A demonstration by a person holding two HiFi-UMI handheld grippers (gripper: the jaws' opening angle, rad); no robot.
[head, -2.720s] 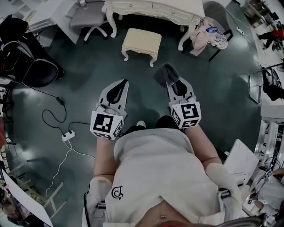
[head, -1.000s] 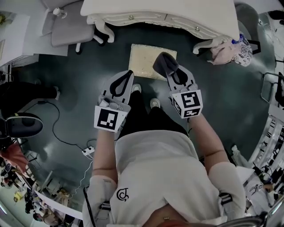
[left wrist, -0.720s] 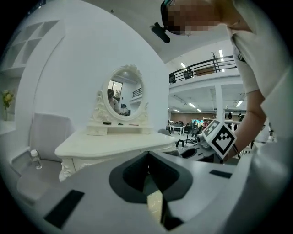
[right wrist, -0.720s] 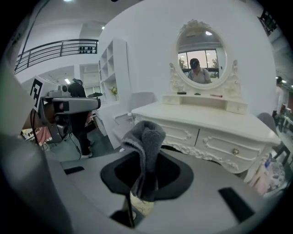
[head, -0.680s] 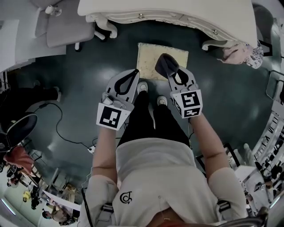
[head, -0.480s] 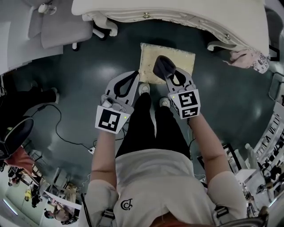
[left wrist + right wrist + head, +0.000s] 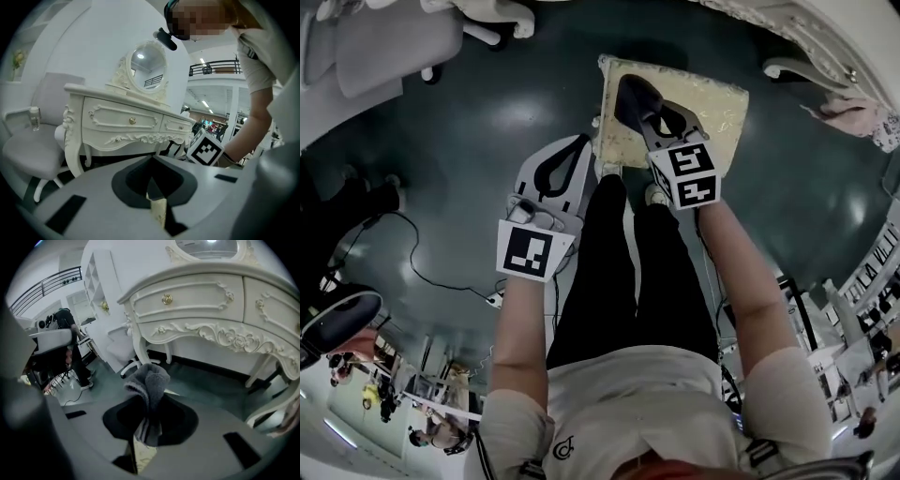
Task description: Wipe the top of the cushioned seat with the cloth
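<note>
The cushioned seat (image 7: 712, 105) is a cream stool with a pale yellow top, standing on the dark floor in front of me. My right gripper (image 7: 643, 101) hangs over the stool's left part, shut on a grey cloth (image 7: 630, 96) that sticks out past its tips. In the right gripper view the cloth (image 7: 149, 380) bulges up from between the shut jaws, with a sliver of the seat (image 7: 143, 452) below. My left gripper (image 7: 574, 161) is at the stool's left front edge, shut and holding nothing; in the left gripper view its jaws meet over the seat (image 7: 159, 210).
A white carved dressing table (image 7: 122, 123) with a round mirror (image 7: 146, 63) stands behind the stool. A grey office chair (image 7: 380, 37) is at the far left. A cable and power strip (image 7: 492, 298) lie on the floor to the left. My shoes (image 7: 655, 194) are at the stool's front.
I have stepped up to the stool. The right gripper with the cloth has moved forward over the seat top. The left gripper has come to the stool's left edge.
</note>
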